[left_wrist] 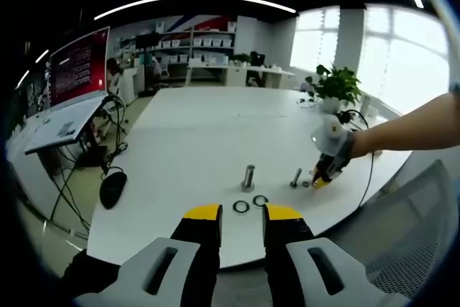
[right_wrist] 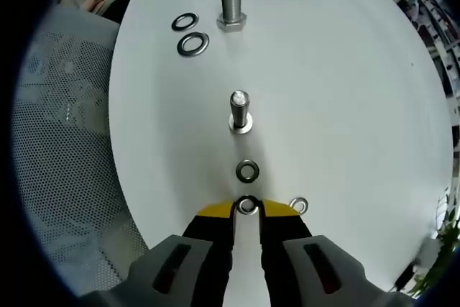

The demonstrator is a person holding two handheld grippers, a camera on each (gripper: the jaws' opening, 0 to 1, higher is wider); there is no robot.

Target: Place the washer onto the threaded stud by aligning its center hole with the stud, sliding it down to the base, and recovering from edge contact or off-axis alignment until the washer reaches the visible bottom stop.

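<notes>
In the right gripper view a small threaded stud (right_wrist: 240, 109) stands upright on the white table (right_wrist: 345, 106), with a washer (right_wrist: 241, 126) at its base. My right gripper (right_wrist: 247, 210) is low at the table edge, its yellow tips shut on a small washer (right_wrist: 247, 205). One loose washer (right_wrist: 247, 171) lies between it and the stud, another (right_wrist: 299, 205) just right of the tips. In the left gripper view my left gripper (left_wrist: 242, 213) is open over the near table edge with nothing between its jaws. The right gripper (left_wrist: 321, 177) reaches in beside the small stud (left_wrist: 295, 177).
A larger bolt (right_wrist: 231, 1) stands farther back with two big washers (right_wrist: 189, 33) beside it; the bolt (left_wrist: 248, 176) and washers (left_wrist: 250, 203) lie just ahead of my left jaws. A mesh chair (right_wrist: 57, 141) sits off the table edge. A potted plant (left_wrist: 336, 85) and cables (left_wrist: 108, 170) are nearby.
</notes>
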